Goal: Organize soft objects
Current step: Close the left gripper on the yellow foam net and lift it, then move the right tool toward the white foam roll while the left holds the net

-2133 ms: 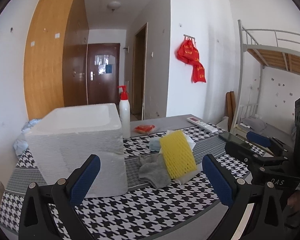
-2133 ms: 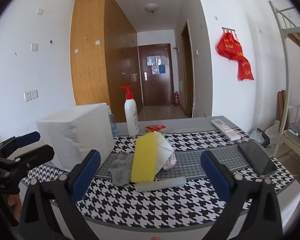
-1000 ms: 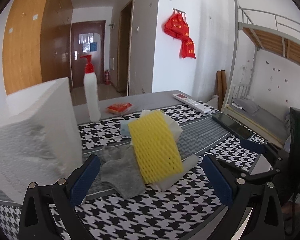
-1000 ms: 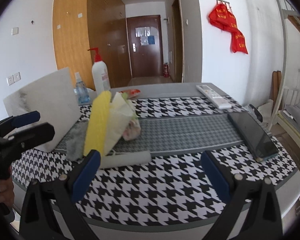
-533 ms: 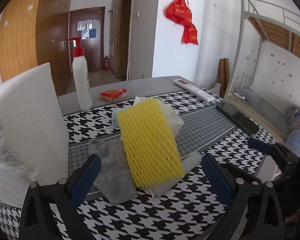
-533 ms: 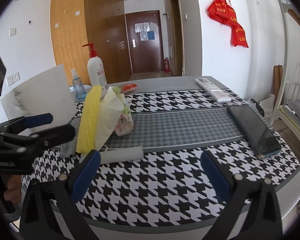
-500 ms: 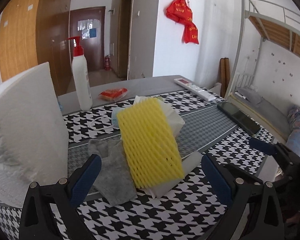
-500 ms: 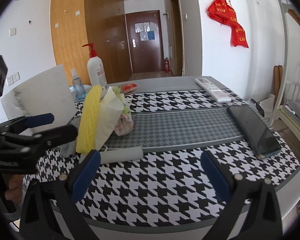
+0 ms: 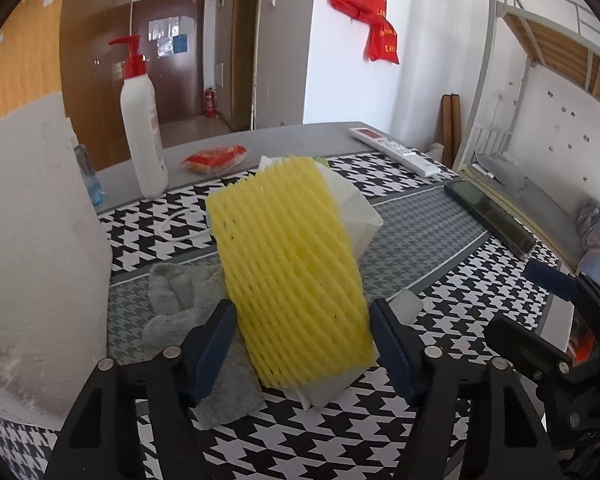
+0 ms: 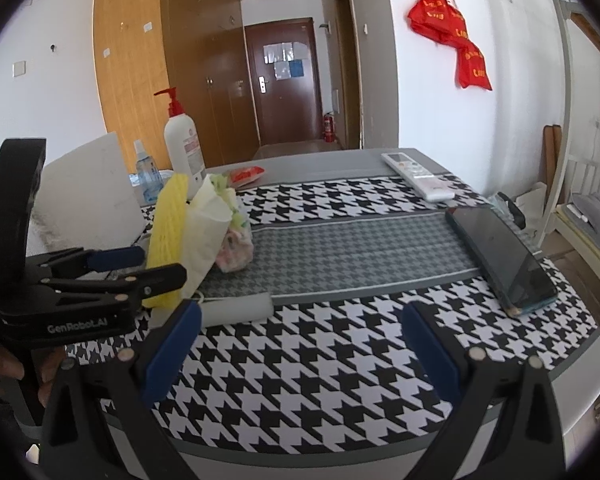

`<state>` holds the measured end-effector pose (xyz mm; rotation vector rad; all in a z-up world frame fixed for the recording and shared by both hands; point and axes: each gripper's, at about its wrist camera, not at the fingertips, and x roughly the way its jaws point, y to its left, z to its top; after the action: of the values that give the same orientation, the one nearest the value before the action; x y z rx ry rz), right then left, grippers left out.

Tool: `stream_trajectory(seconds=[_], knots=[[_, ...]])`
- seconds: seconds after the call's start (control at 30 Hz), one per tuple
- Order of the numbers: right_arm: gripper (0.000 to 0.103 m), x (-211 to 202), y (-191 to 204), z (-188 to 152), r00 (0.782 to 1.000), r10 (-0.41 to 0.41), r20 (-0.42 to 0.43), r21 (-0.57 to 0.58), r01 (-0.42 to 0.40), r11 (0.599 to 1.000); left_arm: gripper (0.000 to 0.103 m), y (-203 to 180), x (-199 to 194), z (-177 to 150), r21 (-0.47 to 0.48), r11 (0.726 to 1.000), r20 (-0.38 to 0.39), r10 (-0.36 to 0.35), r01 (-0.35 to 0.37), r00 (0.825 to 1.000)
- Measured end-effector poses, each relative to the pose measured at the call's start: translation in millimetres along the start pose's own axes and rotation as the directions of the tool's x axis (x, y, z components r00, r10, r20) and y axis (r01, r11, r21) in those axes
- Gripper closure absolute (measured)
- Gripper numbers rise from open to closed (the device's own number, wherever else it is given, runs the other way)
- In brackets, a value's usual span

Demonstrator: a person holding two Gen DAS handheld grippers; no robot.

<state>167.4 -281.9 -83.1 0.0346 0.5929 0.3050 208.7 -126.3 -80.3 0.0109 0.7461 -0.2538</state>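
Observation:
A yellow foam net sleeve (image 9: 292, 268) leans on top of a pile of soft things on the houndstooth table cloth. Under it lie a grey cloth (image 9: 176, 296), a white plastic bag (image 9: 356, 212) and a white foam tube (image 10: 236, 308). My left gripper (image 9: 302, 354) has its two blue pads on either side of the sleeve's lower end, jaws narrowed onto it. In the right wrist view the sleeve (image 10: 168, 236) shows edge-on with the left gripper (image 10: 140, 268) at it. My right gripper (image 10: 300, 344) is open and empty over the table's front.
A white foam box (image 9: 32, 248) stands at the left. A pump bottle (image 9: 142, 120), a small spray bottle (image 10: 145, 176) and an orange packet (image 9: 214, 158) are behind the pile. A remote (image 10: 416, 176) and a dark phone (image 10: 500, 256) lie at the right.
My left gripper has moved forward to the pile and its jaws have narrowed around the yellow sleeve. The right gripper has stayed open and barely moved.

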Motion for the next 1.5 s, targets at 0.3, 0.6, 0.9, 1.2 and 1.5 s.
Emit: stream_trajectory(seconds=[0.3, 0.6, 0.9, 1.2, 1.5], knots=[[0.002, 5, 5, 3, 1.000, 0.004, -0.005, -0.011, -0.004, 1.000, 0.068, 5, 1, 0, -0.023, 0.999, -0.008, -0.040, 0.040, 0.999], [0.002, 6, 14, 5, 0.999, 0.035, -0.007, -0.020, -0.035, 0.999, 0.087, 1, -29, -3, 0.013, 0.998, 0.060, -0.065, 0.064, 0.996], [0.002, 18, 28, 6, 0.996, 0.080, -0.043, -0.035, -0.081, 0.996, 0.087, 6, -57, -15, 0.023, 0.999, 0.106, -0.050, 0.048, 0.993], [0.002, 34, 35, 7, 0.989, 0.105, -0.104, -0.011, -0.106, 0.994, 0.087, 12, -72, -27, 0.015, 1.000, 0.140, 0.005, -0.007, 0.990], [0.008, 52, 36, 9, 0.981, 0.091, -0.170, 0.017, -0.089, 0.996, 0.087, 18, -76, -34, 0.015, 0.999, 0.153, 0.030, -0.033, 0.988]])
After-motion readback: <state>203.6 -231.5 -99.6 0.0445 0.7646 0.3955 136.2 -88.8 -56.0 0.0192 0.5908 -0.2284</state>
